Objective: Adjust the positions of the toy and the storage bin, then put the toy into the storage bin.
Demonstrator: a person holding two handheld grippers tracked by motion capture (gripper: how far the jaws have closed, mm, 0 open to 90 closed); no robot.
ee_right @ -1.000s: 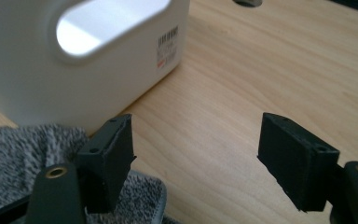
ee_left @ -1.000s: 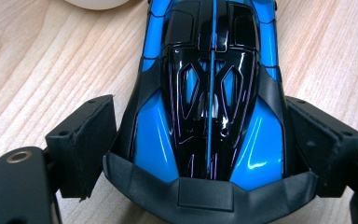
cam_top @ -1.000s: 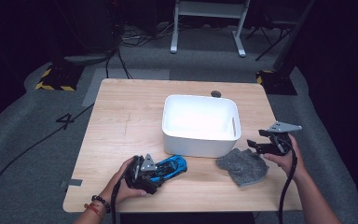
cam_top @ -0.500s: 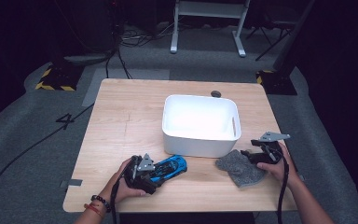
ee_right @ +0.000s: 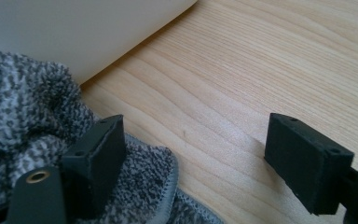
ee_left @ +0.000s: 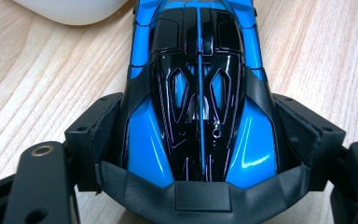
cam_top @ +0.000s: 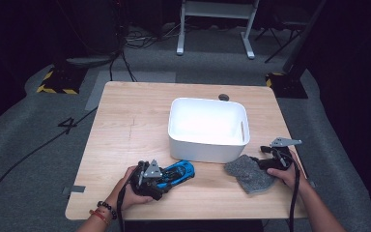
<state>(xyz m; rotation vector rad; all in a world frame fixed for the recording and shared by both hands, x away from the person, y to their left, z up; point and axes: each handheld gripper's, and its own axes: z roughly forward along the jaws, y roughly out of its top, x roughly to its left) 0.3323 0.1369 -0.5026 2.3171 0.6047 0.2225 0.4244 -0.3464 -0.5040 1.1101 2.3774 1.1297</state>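
A blue and black toy car [cam_top: 176, 171] lies on the wooden table [cam_top: 125, 121] near its front edge. My left gripper [cam_top: 150, 180] is shut on the car's rear end. In the left gripper view the two jaws of my left gripper [ee_left: 200, 121] press against both sides of the car [ee_left: 198, 46]. A grey speckled cloth [cam_top: 246, 172] lies crumpled at the front right. My right gripper [cam_top: 266, 162] stands open at the cloth's right edge. In the right gripper view one jaw of my right gripper [ee_right: 198, 158] is over the cloth [ee_right: 23, 116] and the other is over bare wood.
A white plastic bin [cam_top: 207, 147] stands between the car and the cloth, a little farther back; its wall [ee_right: 74, 28] is close behind the cloth. A small dark disc [cam_top: 223, 97] lies at the table's far edge. Cables cross the floor beyond.
My right gripper has come down and to the left, to the edge of the grey cloth. The left gripper and the car have stayed put.
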